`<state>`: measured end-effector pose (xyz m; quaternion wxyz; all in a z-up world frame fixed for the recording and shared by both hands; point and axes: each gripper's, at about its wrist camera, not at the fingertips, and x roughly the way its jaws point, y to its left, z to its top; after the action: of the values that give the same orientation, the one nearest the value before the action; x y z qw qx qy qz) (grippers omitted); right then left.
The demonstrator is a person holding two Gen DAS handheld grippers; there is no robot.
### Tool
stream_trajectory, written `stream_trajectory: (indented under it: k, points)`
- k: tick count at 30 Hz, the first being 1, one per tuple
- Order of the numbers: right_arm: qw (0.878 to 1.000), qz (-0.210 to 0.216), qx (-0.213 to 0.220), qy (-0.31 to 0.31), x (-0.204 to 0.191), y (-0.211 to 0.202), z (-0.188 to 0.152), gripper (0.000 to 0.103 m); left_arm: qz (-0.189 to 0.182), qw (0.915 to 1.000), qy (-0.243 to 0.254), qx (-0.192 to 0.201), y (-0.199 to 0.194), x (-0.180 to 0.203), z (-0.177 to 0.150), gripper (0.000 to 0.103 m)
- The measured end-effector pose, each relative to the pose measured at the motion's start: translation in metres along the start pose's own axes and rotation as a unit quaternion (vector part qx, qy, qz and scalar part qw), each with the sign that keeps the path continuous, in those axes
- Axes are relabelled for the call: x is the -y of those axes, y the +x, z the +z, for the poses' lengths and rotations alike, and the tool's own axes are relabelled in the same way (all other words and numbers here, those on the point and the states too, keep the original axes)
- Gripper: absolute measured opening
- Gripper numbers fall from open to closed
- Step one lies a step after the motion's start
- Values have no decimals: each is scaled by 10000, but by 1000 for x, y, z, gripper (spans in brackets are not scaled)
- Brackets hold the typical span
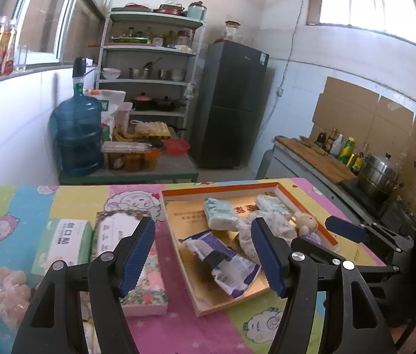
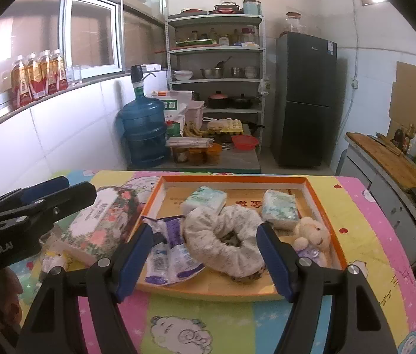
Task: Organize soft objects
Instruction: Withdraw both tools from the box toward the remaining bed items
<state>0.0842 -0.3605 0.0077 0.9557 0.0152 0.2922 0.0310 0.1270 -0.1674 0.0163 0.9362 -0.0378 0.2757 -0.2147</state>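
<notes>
A tabletop (image 2: pixel 364 236) covered in a bright cartoon-print cloth stands in a tiled kitchen; beyond the tools are a metal shelf rack (image 2: pixel 216 59), a dark fridge (image 2: pixel 305 100) and a blue water jug (image 2: pixel 144 129). The left tool (image 1: pixel 202 258) has its jaws wide apart, holding nothing, above the cloth between a floral tissue box (image 1: pixel 137 265) on its left and the orange-rimmed tray (image 1: pixel 178 194) on its right. The right tool (image 2: pixel 205 261), jaws also spread and empty, hangs over the tray's near edge. Just ahead of it in the tray lie a crumpled cloth ring (image 2: pixel 222 236), a purple packet (image 2: pixel 166 250), two tissue packs (image 2: pixel 205 199) and a small plush toy (image 2: pixel 311 233).
</notes>
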Motion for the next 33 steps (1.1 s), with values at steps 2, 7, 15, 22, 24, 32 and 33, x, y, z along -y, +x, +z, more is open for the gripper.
stream_trajectory:
  k: [2, 7, 15, 22, 24, 32, 33]
  points:
    - [10000, 43, 15, -4, -6, -3, -4, 73, 44, 10000, 17, 34, -6, -4, -3, 69]
    - [9999, 114, 65, -44, -21, -11, -10, 72, 161, 9998, 65, 113, -23, -12, -11, 69]
    - [9992, 352, 122, -110, -52, -16, -17, 72, 407, 9988, 180, 212, -49, -32, -33, 69]
    - [9982, 586, 47, -129, -78, -13, -26, 72, 556, 9982, 100, 208, -69, -54, -53, 69]
    - [9978, 638, 21, -159, -86, -12, -29, 72, 590, 9980, 69, 216, -74, -58, -57, 69]
    - [9964, 811, -38, -246, -113, -11, -40, 72, 731, 9970, -10, 265, -92, -77, -70, 69]
    - [9961, 837, -53, -258, -117, -10, -41, 72, 745, 9968, -26, 273, -94, -80, -72, 69]
